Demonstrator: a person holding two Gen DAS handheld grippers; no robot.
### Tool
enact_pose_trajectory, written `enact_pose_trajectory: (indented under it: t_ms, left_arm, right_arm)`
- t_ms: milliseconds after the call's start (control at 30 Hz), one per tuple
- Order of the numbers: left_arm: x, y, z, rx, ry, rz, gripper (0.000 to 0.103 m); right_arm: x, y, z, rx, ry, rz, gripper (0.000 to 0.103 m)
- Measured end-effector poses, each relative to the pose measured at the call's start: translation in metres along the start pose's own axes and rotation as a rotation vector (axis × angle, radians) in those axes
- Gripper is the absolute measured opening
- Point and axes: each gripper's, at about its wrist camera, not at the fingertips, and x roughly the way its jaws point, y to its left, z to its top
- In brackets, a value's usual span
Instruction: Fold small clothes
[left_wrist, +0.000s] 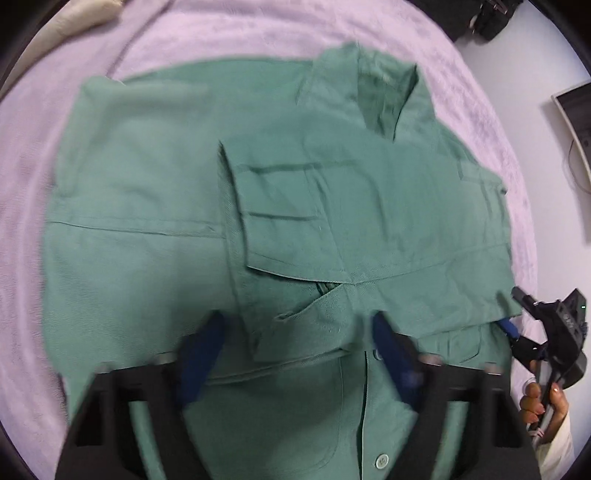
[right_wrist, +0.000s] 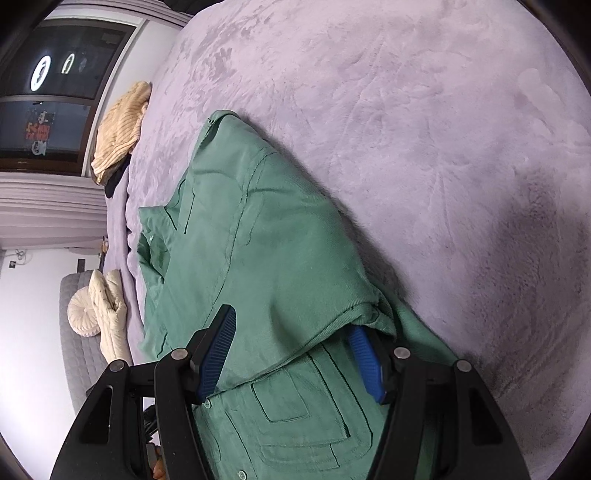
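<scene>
Left gripper (left_wrist: 295, 332): blue pads parted, hovering above the green shirt (left_wrist: 258, 206), nothing pinched between them. Button placket visible just beneath, one button (left_wrist: 381, 460) near the lower edge. Right gripper (right_wrist: 291, 347): jaws apart; a folded fabric edge sits between the pads, one finger (right_wrist: 364, 363) tucked under the fold; a true grip I cannot confirm. Shirt lies partly folded, sleeve over the front, on a lilac plush blanket (right_wrist: 424, 110). Farther off: beige knit cushion (right_wrist: 120, 129) at the blanket's edge.
</scene>
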Motion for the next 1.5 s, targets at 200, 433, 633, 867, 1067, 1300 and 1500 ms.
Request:
enact_pose_trajectory:
  t_ms: [200,433,633,867,1067,1300,1500]
  left_arm:
    - [-0.027,0.000,0.007,0.042,-0.087,-0.080,0.025]
    - [-0.017,0.018,0.007,0.060,-0.061,-0.043,0.026]
    - [-0.014,0.022,0.000,0.051,-0.075,0.065,0.049]
    - [-0.049,0.033,-0.006,0.067,-0.149,0.192,0.055]
    - [-0.047,0.007,0.016,0.072,-0.209,0.198,0.055]
    - [-0.005,-0.010,0.018,0.076,-0.165,0.253,0.055]
    - [0.004,-0.003,0.017,0.048,-0.166,0.253,0.061]
  right_arm:
    - [-0.006,0.017,0.004,-0.021,-0.004,0.026,0.069]
    - [-0.013,0.009,0.002,-0.007,-0.057,-0.034,0.065]
    - [-0.017,-0.024,-0.002,0.015,-0.041,-0.096,0.015]
    - [-0.060,0.028,-0.004,-0.282,-0.104,-0.174,0.064]
    - [-0.018,0.056,0.068,-0.278,-0.077,-0.091,0.064]
    - [0.054,0.054,0.132,-0.043,0.037,0.081,0.051]
    - [0.040,0.107,0.115,-0.381,-0.046,-0.041,0.007]
